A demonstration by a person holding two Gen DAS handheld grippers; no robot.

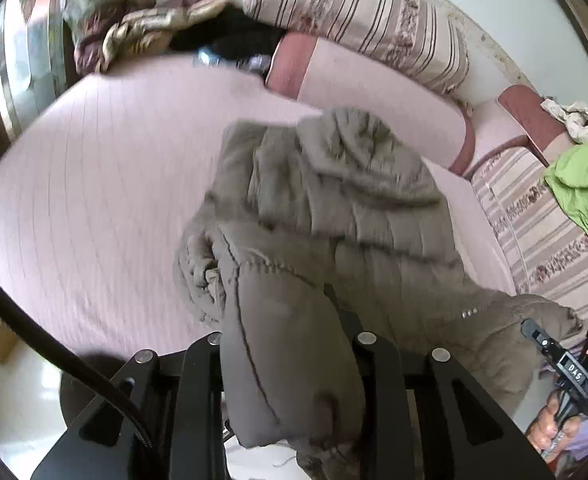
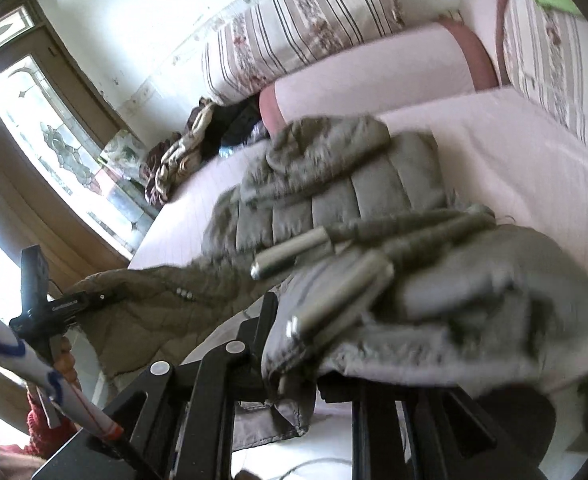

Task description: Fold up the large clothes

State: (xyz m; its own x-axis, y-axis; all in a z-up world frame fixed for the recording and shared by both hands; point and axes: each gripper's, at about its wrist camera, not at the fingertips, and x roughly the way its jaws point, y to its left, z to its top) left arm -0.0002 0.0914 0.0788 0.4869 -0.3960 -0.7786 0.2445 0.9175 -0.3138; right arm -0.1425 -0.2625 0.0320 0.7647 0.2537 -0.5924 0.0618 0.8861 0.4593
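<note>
A large olive-grey quilted jacket (image 1: 333, 208) lies bunched on the pink sofa seat (image 1: 94, 184). My left gripper (image 1: 290, 360) is shut on a fold of the jacket, which drapes between its black fingers and hides the tips. In the right wrist view the jacket (image 2: 333, 184) spreads across the seat (image 2: 513, 148). My right gripper (image 2: 294, 360) is shut on the jacket's edge near the grey lining. Two metal-tipped drawcords (image 2: 294, 252) lie over the cloth. The other gripper shows at the left (image 2: 66, 304).
Striped floral back cushions (image 1: 353, 12) and pink bolsters (image 1: 373, 80) line the sofa. A crumpled brown-cream blanket (image 1: 134, 32) and a dark item lie at the far end. A green garment (image 1: 581, 184) lies on the right cushion. A glass door (image 2: 54, 128) stands at the left.
</note>
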